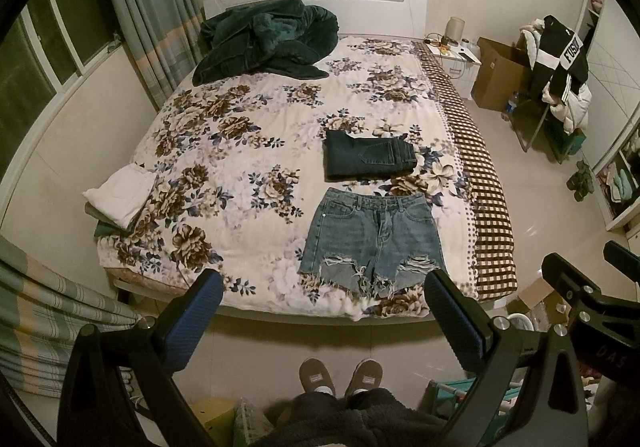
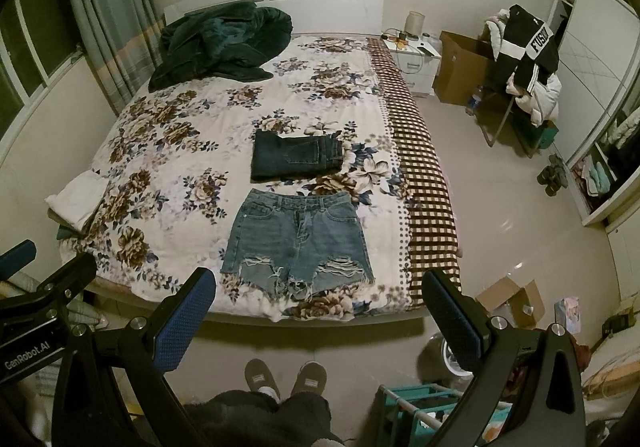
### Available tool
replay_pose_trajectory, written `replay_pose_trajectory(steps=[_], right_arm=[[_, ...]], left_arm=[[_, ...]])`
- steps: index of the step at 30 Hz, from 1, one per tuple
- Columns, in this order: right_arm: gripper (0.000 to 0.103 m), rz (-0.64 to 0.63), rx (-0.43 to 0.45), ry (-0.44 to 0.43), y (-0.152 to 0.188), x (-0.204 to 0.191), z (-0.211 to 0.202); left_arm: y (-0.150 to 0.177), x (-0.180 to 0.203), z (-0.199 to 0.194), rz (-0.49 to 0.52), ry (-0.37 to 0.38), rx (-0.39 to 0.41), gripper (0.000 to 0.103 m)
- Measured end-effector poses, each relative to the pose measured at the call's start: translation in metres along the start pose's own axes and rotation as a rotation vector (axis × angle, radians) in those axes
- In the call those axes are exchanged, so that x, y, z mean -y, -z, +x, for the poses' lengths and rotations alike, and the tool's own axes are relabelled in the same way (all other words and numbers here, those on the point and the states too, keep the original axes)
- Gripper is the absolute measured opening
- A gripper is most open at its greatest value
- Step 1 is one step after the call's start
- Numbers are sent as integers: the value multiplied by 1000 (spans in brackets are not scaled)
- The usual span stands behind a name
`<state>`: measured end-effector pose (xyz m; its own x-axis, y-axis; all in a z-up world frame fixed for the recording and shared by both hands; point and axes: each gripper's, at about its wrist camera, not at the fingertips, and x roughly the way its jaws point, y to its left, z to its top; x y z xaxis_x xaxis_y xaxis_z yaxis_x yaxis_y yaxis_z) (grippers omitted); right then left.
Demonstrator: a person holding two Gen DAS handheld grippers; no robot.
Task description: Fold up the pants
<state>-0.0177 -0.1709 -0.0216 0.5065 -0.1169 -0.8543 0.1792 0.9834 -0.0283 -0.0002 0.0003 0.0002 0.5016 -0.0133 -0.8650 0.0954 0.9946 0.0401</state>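
Both tongs, left [image 1: 323,321] and right [image 2: 316,321], hang wide open off the bed's [image 1: 240,247] foot edge, so I'd pinch the denim shorts' [image 1: 370,239] waistband corners evenly first.

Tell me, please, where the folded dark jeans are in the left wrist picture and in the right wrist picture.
Left wrist view: the folded dark jeans lie right of centre on the floral bedspread, just beyond the waistband of the light denim shorts.
Right wrist view: the folded dark jeans lie near the centre, again just beyond the shorts.
Shared landmark: the dark green blanket by the headboard.
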Motion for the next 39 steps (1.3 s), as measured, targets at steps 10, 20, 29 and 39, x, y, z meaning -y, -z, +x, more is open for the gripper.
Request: replay_pose_trajectory(steps=[10, 20, 29, 39], right_arm=[[103, -1, 0, 0, 1, 5, 1], [103, 0, 1, -2, -2, 1, -3], [103, 0, 0, -2, -1, -1, -8], [103, 1, 1, -2, 0, -2, -10]], left_arm=[[0, 0, 0, -3, 1, 1, 103], [0, 0, 0, -1, 1, 5, 103], [0, 0, 0, -2, 1, 5, 103], [-1, 0, 0, -2, 3, 6, 103]])
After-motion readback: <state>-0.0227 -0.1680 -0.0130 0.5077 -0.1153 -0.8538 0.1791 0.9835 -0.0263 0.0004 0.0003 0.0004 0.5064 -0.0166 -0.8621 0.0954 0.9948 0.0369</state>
